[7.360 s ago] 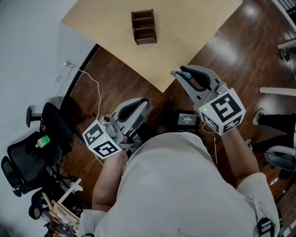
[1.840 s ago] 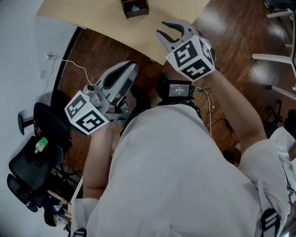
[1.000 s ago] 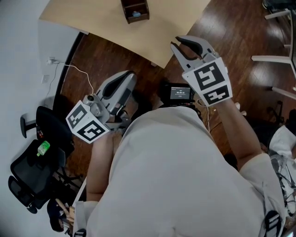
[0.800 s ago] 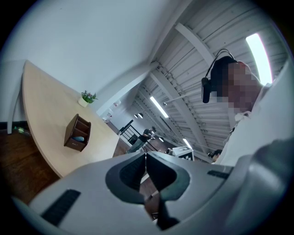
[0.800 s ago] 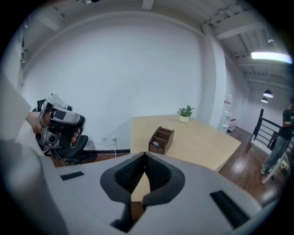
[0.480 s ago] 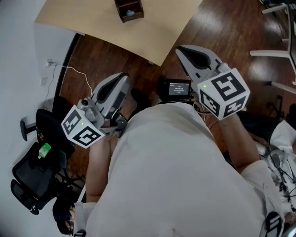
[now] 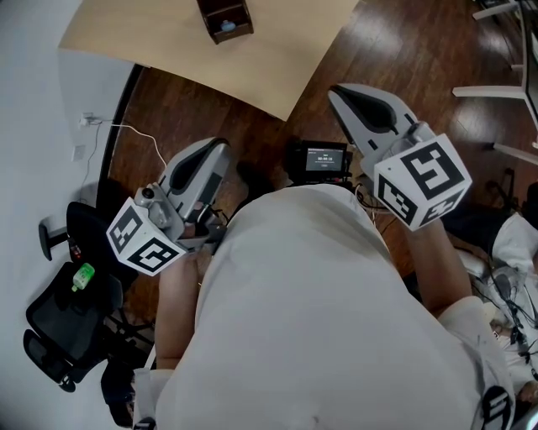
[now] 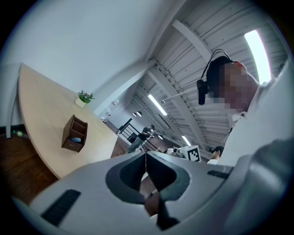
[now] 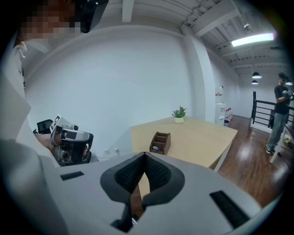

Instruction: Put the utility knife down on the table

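My right gripper point(image 7: 341, 91) is shut with nothing between its jaws, and hangs over the dark wood floor just off the table's corner. My left gripper point(image 7: 213, 151) is also shut and empty, held low at the left, near the table's near edge. On the light wooden table point(image 7: 168, 42) stands a brown wooden organizer point(image 7: 223, 17) with a small blue thing in it; I cannot tell what that is. In the right gripper view the organizer point(image 9: 160, 142) sits beyond the closed fingertips point(image 9: 145, 154). It also shows in the left gripper view point(image 8: 73, 134).
A black office chair point(image 7: 59, 319) with a green bottle point(image 7: 82, 275) stands at the lower left by the white wall. A white cable point(image 7: 126, 126) runs along the floor. A small potted plant point(image 9: 178, 114) sits at the table's far end. A person point(image 9: 280, 110) stands far off.
The right gripper's jaws, open a second ago, are now closed, and that gripper has drifted right and toward me. The left gripper has barely moved.
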Tool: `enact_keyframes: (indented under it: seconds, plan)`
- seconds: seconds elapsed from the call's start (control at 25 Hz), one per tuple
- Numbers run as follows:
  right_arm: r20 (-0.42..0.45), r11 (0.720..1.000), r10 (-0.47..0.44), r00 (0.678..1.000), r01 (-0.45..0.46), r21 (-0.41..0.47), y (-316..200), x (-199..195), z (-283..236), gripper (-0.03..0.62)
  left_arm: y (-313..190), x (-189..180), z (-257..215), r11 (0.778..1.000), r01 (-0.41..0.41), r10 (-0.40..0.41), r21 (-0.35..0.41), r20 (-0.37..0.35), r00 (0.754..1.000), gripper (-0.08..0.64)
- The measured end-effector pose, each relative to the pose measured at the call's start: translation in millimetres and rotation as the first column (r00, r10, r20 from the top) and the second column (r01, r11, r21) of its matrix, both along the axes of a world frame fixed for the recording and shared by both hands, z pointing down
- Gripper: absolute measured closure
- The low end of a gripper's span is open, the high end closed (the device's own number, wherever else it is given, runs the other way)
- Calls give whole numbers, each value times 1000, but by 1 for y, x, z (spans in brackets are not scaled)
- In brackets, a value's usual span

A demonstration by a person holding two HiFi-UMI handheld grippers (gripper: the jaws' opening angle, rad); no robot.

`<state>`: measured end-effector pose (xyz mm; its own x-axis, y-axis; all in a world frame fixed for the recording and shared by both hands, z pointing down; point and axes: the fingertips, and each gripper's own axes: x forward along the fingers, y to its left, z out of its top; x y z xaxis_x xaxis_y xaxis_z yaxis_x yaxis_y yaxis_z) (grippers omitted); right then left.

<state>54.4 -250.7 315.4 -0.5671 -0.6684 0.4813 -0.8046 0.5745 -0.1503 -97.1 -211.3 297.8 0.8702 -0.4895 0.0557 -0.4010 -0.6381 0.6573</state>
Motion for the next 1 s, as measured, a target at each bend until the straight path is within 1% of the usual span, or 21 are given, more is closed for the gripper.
enact_keyframes:
  seconds: [0.24, 0.68, 1.0]
  plan:
    - [-10, 1000, 3, 1000, -3, 3, 0, 7, -2, 591, -1, 7, -3, 1000, -4, 4, -5, 9, 1000, 558]
    - [-17, 999, -52, 999, 52, 9, 1, 31, 6, 591, 9, 35, 2, 999, 30, -29, -23, 29, 999, 558]
    - [-21, 995, -100, 995, 100, 16, -14, 42, 17, 591, -1, 52, 10, 998, 65, -64, -23, 35, 997, 557]
